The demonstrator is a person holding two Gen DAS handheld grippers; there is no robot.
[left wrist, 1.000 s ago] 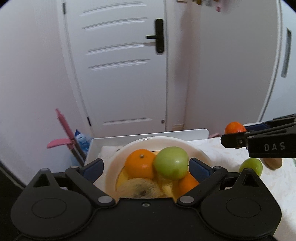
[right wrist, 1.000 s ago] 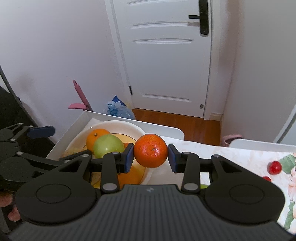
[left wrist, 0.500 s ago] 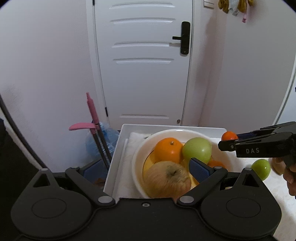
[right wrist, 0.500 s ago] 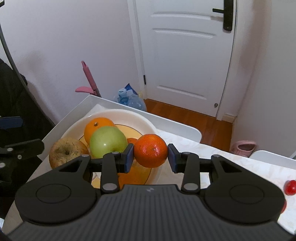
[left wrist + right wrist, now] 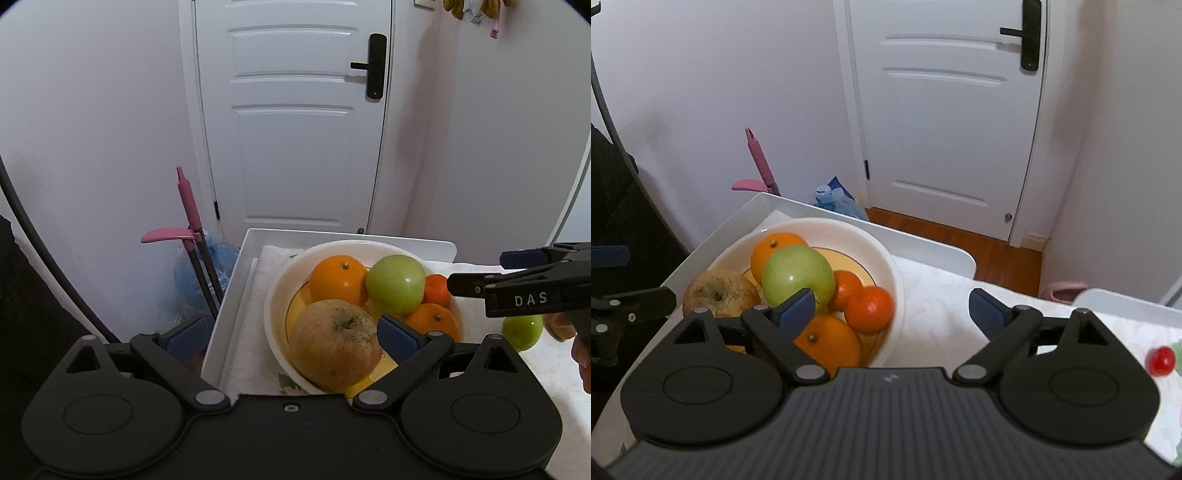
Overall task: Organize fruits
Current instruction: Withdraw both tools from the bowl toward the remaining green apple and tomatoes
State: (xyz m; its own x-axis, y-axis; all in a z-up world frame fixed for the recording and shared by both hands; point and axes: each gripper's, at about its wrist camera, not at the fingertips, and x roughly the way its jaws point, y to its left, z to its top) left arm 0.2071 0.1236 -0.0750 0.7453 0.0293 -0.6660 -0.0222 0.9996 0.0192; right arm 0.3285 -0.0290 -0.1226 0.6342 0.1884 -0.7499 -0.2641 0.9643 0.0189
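Fruit fills the white bowl at centre-left of the right wrist view: a small tangerine, blurred, lies at the bowl's right inner edge beside a green apple, two oranges and a brownish apple; being round, it shows no long axis. Half a second ago the right gripper clamped this tangerine; now its jaws are opening wide, nothing between them. The left gripper stands open at lower centre of its view, empty, its right pad in front of the brownish apple.
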